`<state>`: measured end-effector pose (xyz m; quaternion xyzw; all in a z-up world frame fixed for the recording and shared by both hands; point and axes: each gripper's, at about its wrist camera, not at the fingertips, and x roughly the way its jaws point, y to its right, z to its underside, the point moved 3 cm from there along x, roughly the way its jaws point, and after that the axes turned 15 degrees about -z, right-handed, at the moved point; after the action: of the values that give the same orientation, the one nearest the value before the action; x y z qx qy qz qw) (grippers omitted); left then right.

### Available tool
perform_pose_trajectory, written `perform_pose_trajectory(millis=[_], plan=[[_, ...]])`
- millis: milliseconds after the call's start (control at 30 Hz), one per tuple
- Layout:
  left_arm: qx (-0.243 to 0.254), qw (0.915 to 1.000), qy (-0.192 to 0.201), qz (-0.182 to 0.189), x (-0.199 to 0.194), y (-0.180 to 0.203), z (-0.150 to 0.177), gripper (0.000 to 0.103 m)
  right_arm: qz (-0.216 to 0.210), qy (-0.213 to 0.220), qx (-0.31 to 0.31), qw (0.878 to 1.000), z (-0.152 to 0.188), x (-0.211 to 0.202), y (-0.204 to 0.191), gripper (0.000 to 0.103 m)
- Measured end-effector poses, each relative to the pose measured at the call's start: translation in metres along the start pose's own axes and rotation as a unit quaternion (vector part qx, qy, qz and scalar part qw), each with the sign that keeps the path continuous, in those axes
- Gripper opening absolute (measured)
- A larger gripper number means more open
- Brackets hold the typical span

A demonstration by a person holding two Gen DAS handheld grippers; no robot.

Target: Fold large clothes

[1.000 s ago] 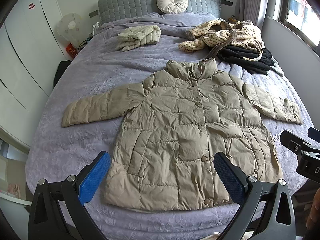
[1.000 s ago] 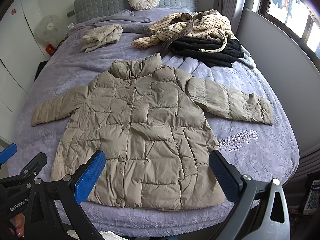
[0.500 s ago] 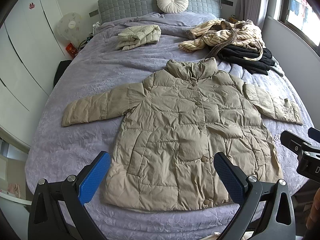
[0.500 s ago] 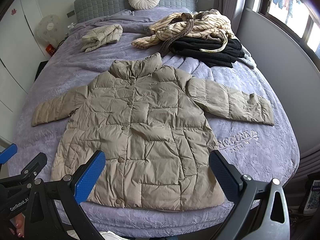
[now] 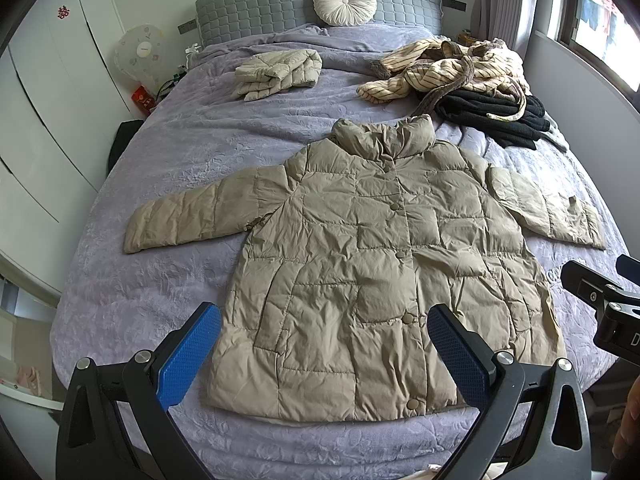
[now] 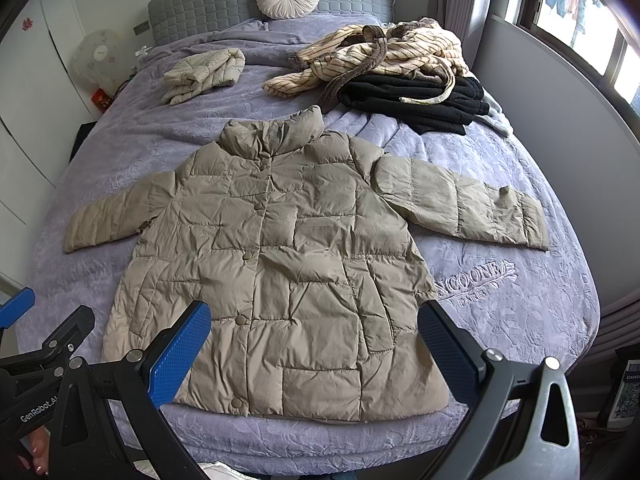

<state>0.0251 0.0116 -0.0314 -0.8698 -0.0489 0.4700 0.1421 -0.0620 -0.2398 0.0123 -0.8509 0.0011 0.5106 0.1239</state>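
Blue-padded jaws are held spread and empty on the left gripper [image 5: 322,354] and right gripper [image 6: 314,350], above the hem of a khaki down coat [image 5: 376,264]. It is spread flat, buttoned, collar pointing away, sleeves outstretched, on a lilac bedspread [image 5: 192,152]. Each cuff is nearer its same-side gripper.

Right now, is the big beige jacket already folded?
No, the big beige jacket lies spread flat on the bed, front up, with both sleeves stretched out to the sides.
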Motion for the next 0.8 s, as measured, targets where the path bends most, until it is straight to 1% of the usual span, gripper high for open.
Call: perform_pose_trajectory(millis=[433, 567, 667, 800], plan=[[-0.001, 1.0, -0.005, 0.003, 0.001, -0.001, 0.0, 0.103, -0.006, -0.002, -0.002, 1.0, 0.003, 0.001, 0.0, 0.103], [-0.008, 0.9998, -0.014, 0.01, 0.001, -0.001, 0.006, 0.103, -0.017, -0.007, -0.009, 1.0, 0.009, 0.002, -0.001, 0.103], [-0.019, 0.9993, -0.022, 0.021, -0.002, 0.009, 0.012, 0.103, -0.029, -0.011, -0.014, 0.999, 0.01, 0.002, 0.003, 0.103], [-0.031, 0.9984, -0.039, 0.028, -0.01, 0.019, 0.022, 0.103, -0.057, -0.025, -0.012, 0.998, 0.005, 0.002, 0.018, 0.103]])
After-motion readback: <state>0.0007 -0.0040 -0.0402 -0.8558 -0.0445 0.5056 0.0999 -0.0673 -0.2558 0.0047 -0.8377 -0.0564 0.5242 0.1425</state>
